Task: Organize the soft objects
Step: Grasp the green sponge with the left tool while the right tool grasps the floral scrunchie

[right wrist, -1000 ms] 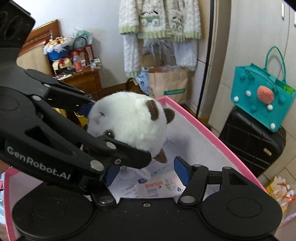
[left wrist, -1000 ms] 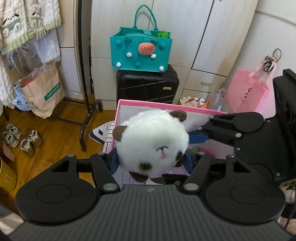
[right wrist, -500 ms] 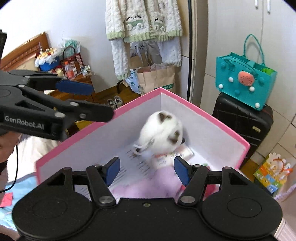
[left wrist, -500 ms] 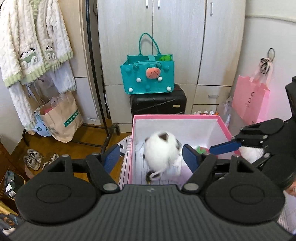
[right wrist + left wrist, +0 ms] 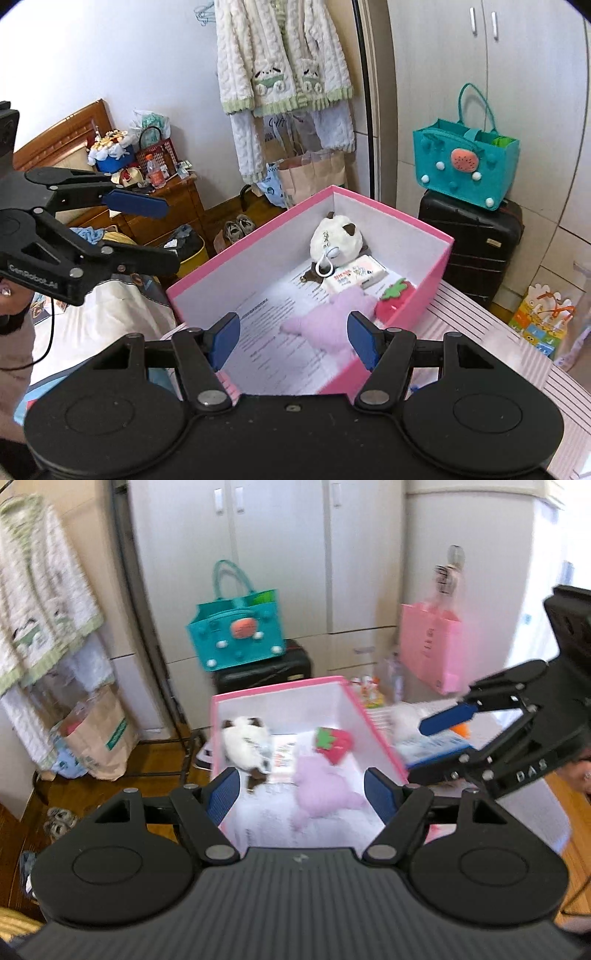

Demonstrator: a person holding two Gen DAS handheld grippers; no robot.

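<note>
Two views disagree in sharpness: the right wrist picture is crisp, the left wrist one smeared by motion. Only the right wrist view shows the metal ring clip lying against the white panda plush (image 5: 338, 236), and the printed lettering on the tissue pack (image 5: 356, 277) beside it. Only the left wrist view shows what lies outside the pink box (image 5: 373, 731) on its right: a white fluffy thing (image 5: 404, 718), blurred, beneath the right gripper's blue pad.

The panda plush is round, white with brown ears, and lies in the box's far corner. The strawberry plush (image 5: 395, 295), red with a green leaf, sits against the far right wall, and the lilac plush (image 5: 325, 321) sprawls on the printed paper lining the floor, near the middle.

Both tongs stand wide apart and hold nothing. The left gripper (image 5: 304, 797) hangs over the near rim of the box; the right gripper (image 5: 291, 339) likewise, from the other side. The near half of the box floor lies bare. A teal felt bag (image 5: 465, 162) rests on a black suitcase (image 5: 476, 240) behind the box.
</note>
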